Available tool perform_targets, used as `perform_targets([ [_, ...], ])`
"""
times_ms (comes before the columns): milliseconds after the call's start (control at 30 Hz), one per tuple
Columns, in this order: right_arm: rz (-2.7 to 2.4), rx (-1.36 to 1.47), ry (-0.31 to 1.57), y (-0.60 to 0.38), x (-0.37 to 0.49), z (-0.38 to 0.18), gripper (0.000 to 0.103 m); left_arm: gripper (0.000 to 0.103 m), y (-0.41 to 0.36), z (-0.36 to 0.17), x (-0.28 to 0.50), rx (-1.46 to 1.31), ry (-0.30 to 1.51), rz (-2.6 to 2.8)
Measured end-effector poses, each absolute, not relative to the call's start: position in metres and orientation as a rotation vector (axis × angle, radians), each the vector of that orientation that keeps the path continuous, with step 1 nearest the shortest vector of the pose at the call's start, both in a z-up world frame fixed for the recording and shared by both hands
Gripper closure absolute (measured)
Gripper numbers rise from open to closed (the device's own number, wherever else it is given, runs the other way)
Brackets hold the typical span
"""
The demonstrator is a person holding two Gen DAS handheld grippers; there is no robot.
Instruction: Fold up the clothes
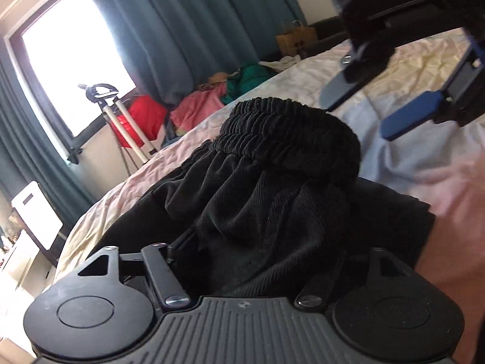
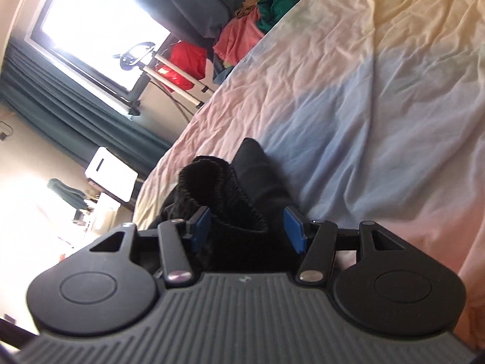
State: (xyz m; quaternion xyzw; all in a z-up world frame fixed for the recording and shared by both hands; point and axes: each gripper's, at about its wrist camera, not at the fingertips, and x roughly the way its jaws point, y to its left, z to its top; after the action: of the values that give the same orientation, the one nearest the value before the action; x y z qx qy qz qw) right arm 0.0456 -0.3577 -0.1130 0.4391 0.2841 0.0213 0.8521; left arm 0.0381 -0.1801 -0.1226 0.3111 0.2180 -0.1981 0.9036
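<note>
A black corduroy garment with an elastic waistband lies bunched on the bed. It covers the front of my left gripper; the fingertips are hidden under the cloth, so its state does not show. My right gripper hovers open above the bed to the upper right, blue pads apart and empty. In the right wrist view the same garment sits between the open blue pads of my right gripper, which are spread wide on either side of it.
The bed carries a wrinkled pastel sheet. Beyond its far edge lie piles of pink, red and green clothes, a garment steamer stand, teal curtains, a bright window and a paper bag.
</note>
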Motion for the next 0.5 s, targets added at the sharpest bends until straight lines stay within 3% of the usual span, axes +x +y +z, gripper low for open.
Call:
perform_targets([
  [133, 0.106, 1.038, 0.614, -0.355, 0.048, -0.121, 0.025, 0.007, -0.156, -0.118, 0.016, 0.649, 0.449, -0.447],
  [500, 0.078, 1.204, 0.729, -0.337, 0.055, -0.15, 0.025, 0.004, -0.073, -0.091, -0.001, 0.334, 0.514, -0.25],
])
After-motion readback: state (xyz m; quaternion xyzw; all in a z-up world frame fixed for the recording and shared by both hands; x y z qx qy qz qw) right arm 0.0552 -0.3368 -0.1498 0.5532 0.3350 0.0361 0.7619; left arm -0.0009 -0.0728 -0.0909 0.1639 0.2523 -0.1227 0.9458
